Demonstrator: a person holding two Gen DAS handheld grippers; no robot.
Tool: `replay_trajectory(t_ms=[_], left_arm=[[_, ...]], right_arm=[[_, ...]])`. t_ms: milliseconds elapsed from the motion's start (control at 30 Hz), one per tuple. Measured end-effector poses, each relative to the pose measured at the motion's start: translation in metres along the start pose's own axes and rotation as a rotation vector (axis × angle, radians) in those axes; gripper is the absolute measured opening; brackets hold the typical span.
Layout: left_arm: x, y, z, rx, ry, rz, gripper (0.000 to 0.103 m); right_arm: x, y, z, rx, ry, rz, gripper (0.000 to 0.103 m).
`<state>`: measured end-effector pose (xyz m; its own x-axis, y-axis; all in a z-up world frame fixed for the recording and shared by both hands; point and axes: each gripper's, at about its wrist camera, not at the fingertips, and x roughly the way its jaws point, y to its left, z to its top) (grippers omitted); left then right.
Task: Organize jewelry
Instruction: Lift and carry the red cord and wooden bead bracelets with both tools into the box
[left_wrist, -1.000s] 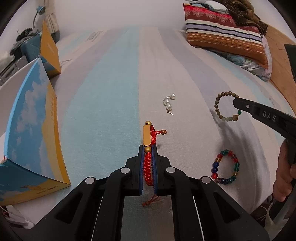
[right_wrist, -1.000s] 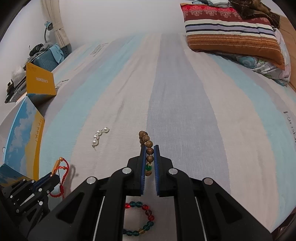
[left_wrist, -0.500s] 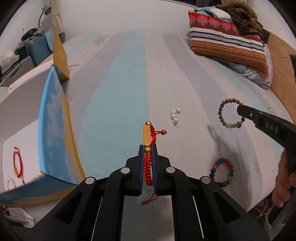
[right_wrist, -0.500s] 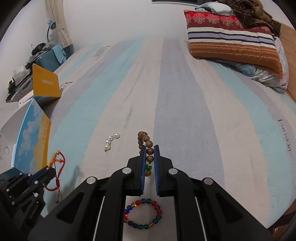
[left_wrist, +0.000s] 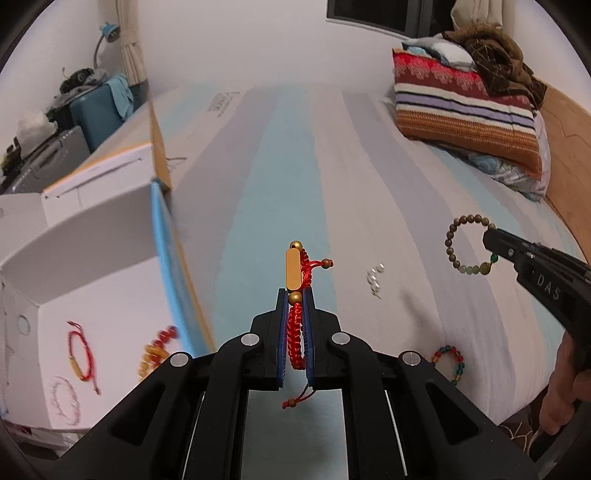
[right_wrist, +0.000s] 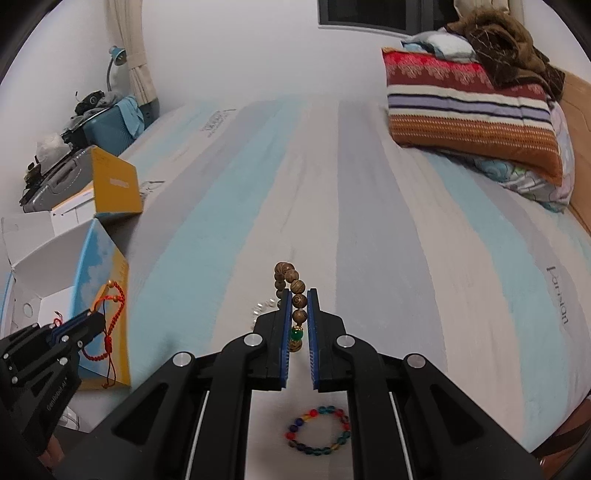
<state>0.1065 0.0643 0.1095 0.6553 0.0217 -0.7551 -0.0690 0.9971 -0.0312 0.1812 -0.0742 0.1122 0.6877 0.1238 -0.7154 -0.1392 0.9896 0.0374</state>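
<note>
Red cord bracelet (left_wrist: 295, 325): clamped in left gripper (left_wrist: 294, 306), beside white box (left_wrist: 92, 258).
Wooden bead bracelet (right_wrist: 293, 295): clamped in right gripper (right_wrist: 297, 306).
Boxed: three or so pieces.
Outstanding: pearl piece (left_wrist: 375, 278), multicoloured bracelet (right_wrist: 319, 430) outside box.

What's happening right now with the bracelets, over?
Left gripper shut on red cord bracelet, lifted beside open white box. Right gripper shut on wooden bead bracelet, off the bed. Nothing blocking the box.

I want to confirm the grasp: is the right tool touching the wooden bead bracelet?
Touching. The right wrist view shows the right tool shut on the wooden bead bracelet, beads pinched between both blue pads.
</note>
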Motion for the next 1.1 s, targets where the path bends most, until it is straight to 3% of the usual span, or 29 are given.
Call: replay_trajectory(t_ms=[467,833,1100], left_arm=[[-0.053,0.078,0.014,-0.061,-0.08,0.084,0.007],[-0.067,0.16,-0.005,-0.151,-0.064,0.175,0.007],[-0.067,0.218,-0.031,-0.22,-0.033,0.248,0.007]], right_arm=[[-0.022,0.101,0.022,-0.1,-0.048,0.073,0.007],[-0.028,0.197,0.024,-0.194,-0.063,0.172,0.007],[-0.02,0.272,0.002,-0.291,-0.042,0.265,0.007]])
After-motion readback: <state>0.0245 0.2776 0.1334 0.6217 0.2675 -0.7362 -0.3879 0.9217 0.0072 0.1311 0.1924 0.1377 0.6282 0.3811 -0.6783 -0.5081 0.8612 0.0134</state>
